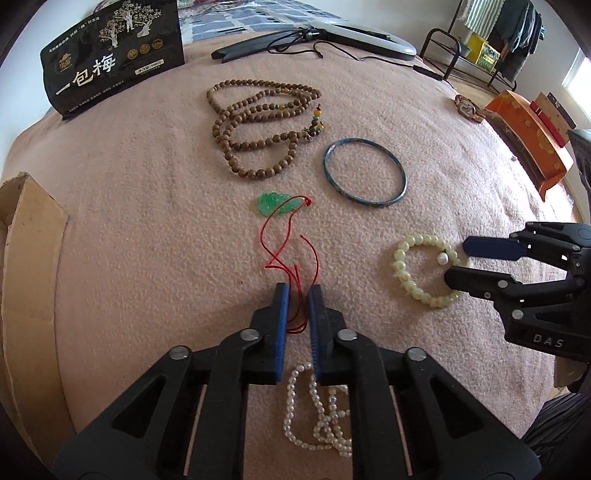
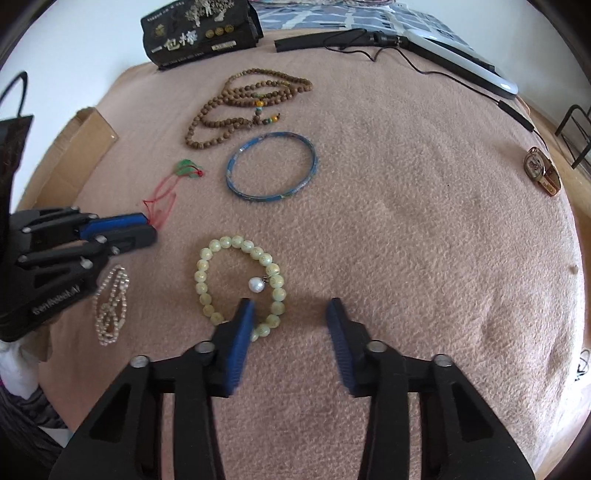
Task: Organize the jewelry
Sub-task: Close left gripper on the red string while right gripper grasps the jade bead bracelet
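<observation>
A red cord (image 1: 291,258) trails from a green jade pendant (image 1: 277,204) back between the blue pads (image 1: 283,325) of the left gripper (image 1: 298,291), whose narrow jaws straddle the loops with a gap still showing, so whether they pinch the cord cannot be told; the pendant lies straight ahead of that claw on the pink blanket (image 1: 147,221); a white pearl necklace (image 1: 317,413) lies heaped just beneath and behind its fingertips.

To the right, the right gripper (image 2: 290,306) is released, jaws spread wide; its left pad (image 2: 240,343) rests at the near edge of a pale green bead bracelet (image 2: 240,280) with a white pearl charm (image 2: 255,285), the bracelet lying ahead and left of the claw, the other finger clear of it.

Beyond the bracelet lies a blue bangle (image 2: 271,168); beyond that, a coiled brown wooden bead necklace (image 2: 243,107); a black printed packet (image 2: 201,33) stands at the far edge; a small amber ornament (image 2: 542,173) lies far right of the right claw; a cardboard box (image 1: 26,266) sits left of the left claw; an orange box (image 1: 528,144) stands far right of it.
</observation>
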